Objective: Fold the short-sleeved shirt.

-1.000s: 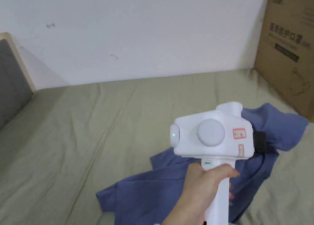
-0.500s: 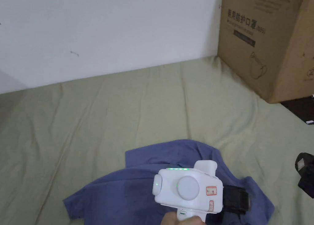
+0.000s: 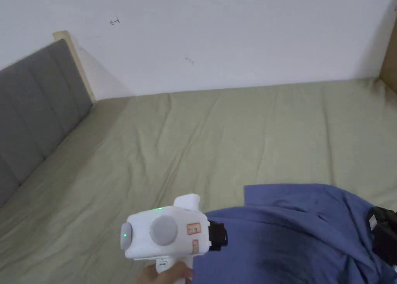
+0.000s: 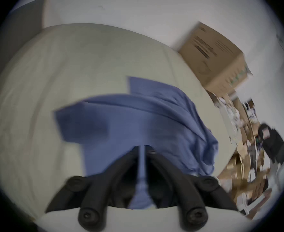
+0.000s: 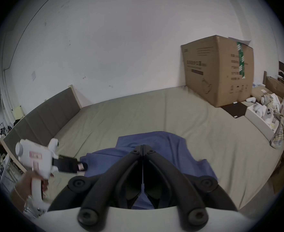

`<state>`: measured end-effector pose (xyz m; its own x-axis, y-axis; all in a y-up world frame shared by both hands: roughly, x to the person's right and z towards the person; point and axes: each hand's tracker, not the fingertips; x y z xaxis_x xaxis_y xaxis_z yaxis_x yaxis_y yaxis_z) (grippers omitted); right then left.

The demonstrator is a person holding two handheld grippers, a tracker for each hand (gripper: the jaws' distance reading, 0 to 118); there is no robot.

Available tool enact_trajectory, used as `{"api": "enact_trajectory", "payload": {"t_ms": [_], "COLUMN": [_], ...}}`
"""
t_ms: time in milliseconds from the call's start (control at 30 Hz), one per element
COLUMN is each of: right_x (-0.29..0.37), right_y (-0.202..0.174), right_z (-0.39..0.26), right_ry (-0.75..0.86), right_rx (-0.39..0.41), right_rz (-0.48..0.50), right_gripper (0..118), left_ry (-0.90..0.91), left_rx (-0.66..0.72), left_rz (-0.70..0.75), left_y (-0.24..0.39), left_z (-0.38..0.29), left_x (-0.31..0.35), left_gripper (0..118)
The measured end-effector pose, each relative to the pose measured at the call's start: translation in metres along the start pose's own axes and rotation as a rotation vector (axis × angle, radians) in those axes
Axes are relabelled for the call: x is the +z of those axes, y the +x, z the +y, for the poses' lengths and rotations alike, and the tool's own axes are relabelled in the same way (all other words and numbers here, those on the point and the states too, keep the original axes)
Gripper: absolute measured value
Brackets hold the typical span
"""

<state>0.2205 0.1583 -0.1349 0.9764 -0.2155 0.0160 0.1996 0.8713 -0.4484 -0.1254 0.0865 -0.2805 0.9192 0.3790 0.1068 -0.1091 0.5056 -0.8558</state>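
A blue short-sleeved shirt [image 3: 294, 234] lies rumpled on the olive bed sheet [image 3: 232, 141], partly lifted at the near side. My left gripper [image 3: 223, 237], white with black jaws and held by a hand, is at the shirt's left edge. In the left gripper view its jaws [image 4: 142, 147] are shut, with a strip of blue cloth pinched between them. My right gripper [image 3: 382, 234] is at the shirt's right side. In the right gripper view its jaws [image 5: 143, 146] are shut over the shirt [image 5: 154, 145], with a thin strip of cloth between them. The left gripper [image 5: 82, 166] sits to its left.
A large cardboard box [image 5: 216, 71] stands on the bed's far right corner against the white wall. A grey padded headboard [image 3: 35, 118] bounds the bed on the left. Boxes and clothes [image 5: 268, 118] crowd the right side past the bed. Bare sheet stretches beyond the shirt.
The head camera has swung left. The shirt now spans from the left gripper to the right gripper, which stood apart from it half a second ago.
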Motion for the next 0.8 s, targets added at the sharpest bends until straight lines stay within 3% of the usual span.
{"api": "enact_trajectory", "payload": {"t_ms": [33,67,267,400,433,467,533,600,633,667,800], "right_x": [-0.005,-0.011,-0.047,-0.064,-0.067,-0.070,-0.073,-0.073,-0.073,-0.073,-0.074], "right_y": [-0.003,-0.006,-0.015,-0.010,-0.007,-0.004,0.002,0.009,0.012,0.015,0.029], "right_z": [0.000,0.000,-0.010,-0.018,-0.019,-0.021,-0.023,-0.025,-0.026,-0.027,-0.021], "right_ry": [-0.009,-0.020,-0.105,-0.149,-0.158,-0.167,-0.183,-0.189,-0.192,-0.193,-0.195], "right_rx": [-0.008,-0.016,0.027,0.023,0.018,0.014,-0.003,-0.036,-0.050,-0.054,-0.079], "right_rz": [0.024,0.042,0.068,0.061,0.056,0.051,0.040,0.045,0.043,0.038,0.056], "right_gripper": [1,1,1,1,1,1,1,1,1,1,1], "left_ry": [-0.005,0.005,-0.077,-0.277,-0.247,-0.222,-0.200,-0.179,-0.152,-0.138,-0.121], "left_rx": [0.003,0.016,0.125,0.096,0.029,-0.025,0.069,0.059,0.031,0.005,0.041], "left_rz": [0.039,0.070,0.274,0.233,0.311,0.339,0.345,0.348,0.369,0.393,0.352], "left_y": [-0.017,-0.035,-0.092,-0.092,-0.084,-0.079,-0.082,-0.080,-0.078,-0.075,-0.078], "left_z": [0.014,0.028,0.071,0.059,0.053,0.052,0.056,0.054,0.054,0.053,0.053], "left_x": [0.000,-0.002,-0.061,-0.118,-0.125,-0.125,-0.119,-0.110,-0.104,-0.101,-0.086], "left_gripper": [66,75,76,80,80,77,64,54,32,0,0]}}
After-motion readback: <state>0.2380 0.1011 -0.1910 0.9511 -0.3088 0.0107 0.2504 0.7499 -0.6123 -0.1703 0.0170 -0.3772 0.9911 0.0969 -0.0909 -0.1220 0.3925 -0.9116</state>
